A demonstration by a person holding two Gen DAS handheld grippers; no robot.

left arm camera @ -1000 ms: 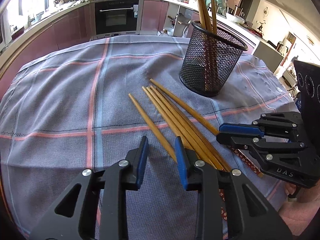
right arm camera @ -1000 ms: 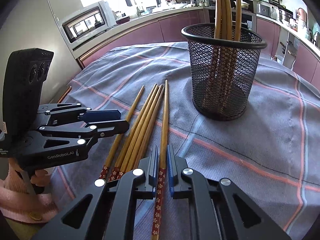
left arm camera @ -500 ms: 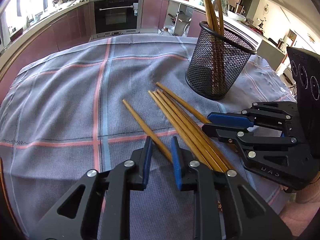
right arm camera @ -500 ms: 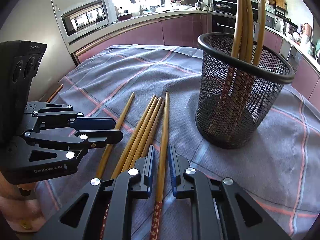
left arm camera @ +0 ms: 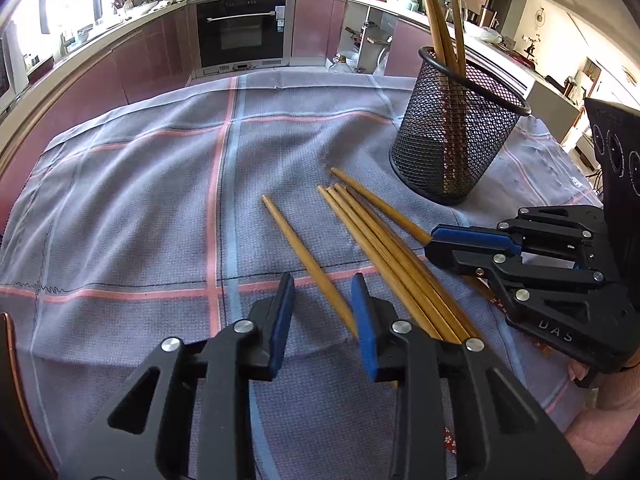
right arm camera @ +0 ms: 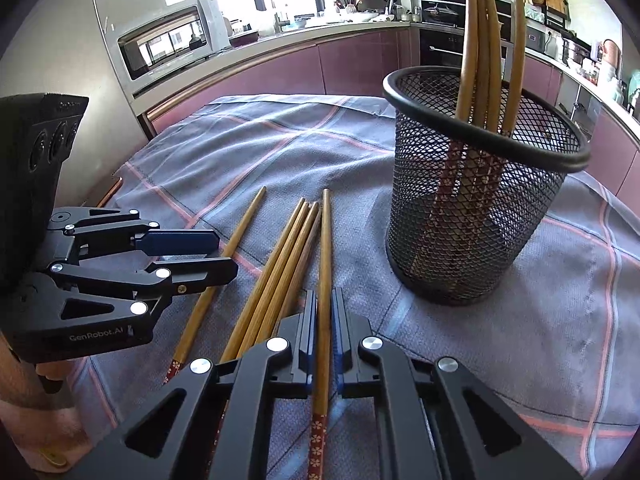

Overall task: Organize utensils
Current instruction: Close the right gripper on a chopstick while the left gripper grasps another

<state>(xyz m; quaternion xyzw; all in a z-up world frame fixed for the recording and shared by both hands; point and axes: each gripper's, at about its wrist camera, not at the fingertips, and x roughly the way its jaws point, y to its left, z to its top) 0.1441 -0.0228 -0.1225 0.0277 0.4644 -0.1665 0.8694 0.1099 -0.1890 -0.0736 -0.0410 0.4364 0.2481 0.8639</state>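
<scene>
Several wooden chopsticks lie on a checked cloth [left arm camera: 160, 208] in front of a black mesh holder [left arm camera: 452, 144] that has several chopsticks standing in it. My right gripper [right arm camera: 323, 312] is shut on the rightmost chopstick [right arm camera: 325, 248], which still lies on the cloth; the gripper also shows in the left wrist view [left arm camera: 436, 242]. My left gripper [left arm camera: 322, 296] is open, its jaws on either side of the lone leftmost chopstick [left arm camera: 296, 248]. A bundle of three chopsticks [left arm camera: 384, 248] lies between the two. The holder also shows in the right wrist view [right arm camera: 472, 216].
The cloth-covered table stands in a kitchen with maroon cabinets and an oven [left arm camera: 240, 32] behind it. A microwave [right arm camera: 168, 40] sits on the counter at the left of the right wrist view. The table's near edge lies just below both grippers.
My left gripper moved left to straddle the lone chopstick, shut partway, then opened wider. My right gripper slid forward along its chopstick and closed tighter on it.
</scene>
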